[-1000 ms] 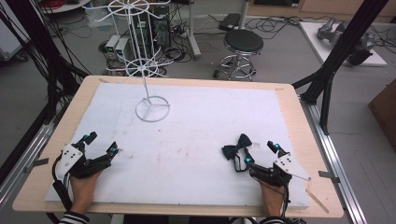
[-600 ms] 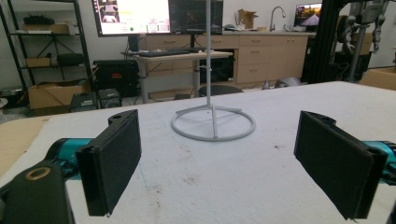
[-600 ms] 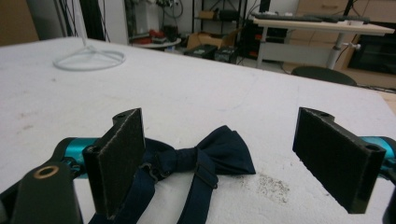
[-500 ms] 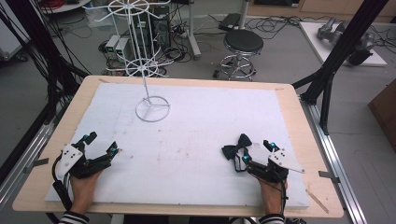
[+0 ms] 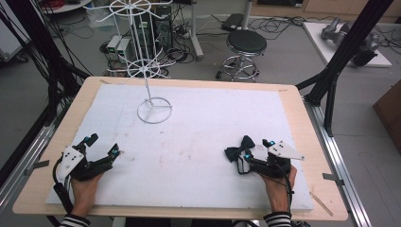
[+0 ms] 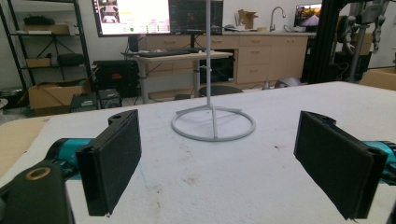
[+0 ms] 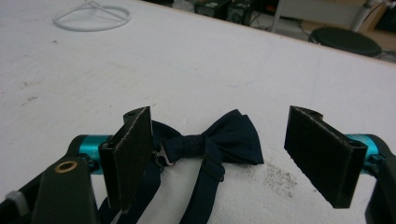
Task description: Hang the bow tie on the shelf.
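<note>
A dark navy bow tie with its strap lies flat on the white mat at the front right. My right gripper is low over it and open. In the right gripper view the bow tie lies between the two spread jaws of the right gripper, and its left wing is partly hidden behind the left jaw. My left gripper rests open at the front left with nothing between its jaws. The left gripper points toward a white wire stand.
The white wire stand has a ring base on the mat's far left and a thin pole with wire tiers above. The wooden table edge frames the mat. A black stool and black frame posts stand beyond the table.
My right gripper has shifted a little left and forward, so its open jaws now stand around the bow tie. The left gripper has not moved.
</note>
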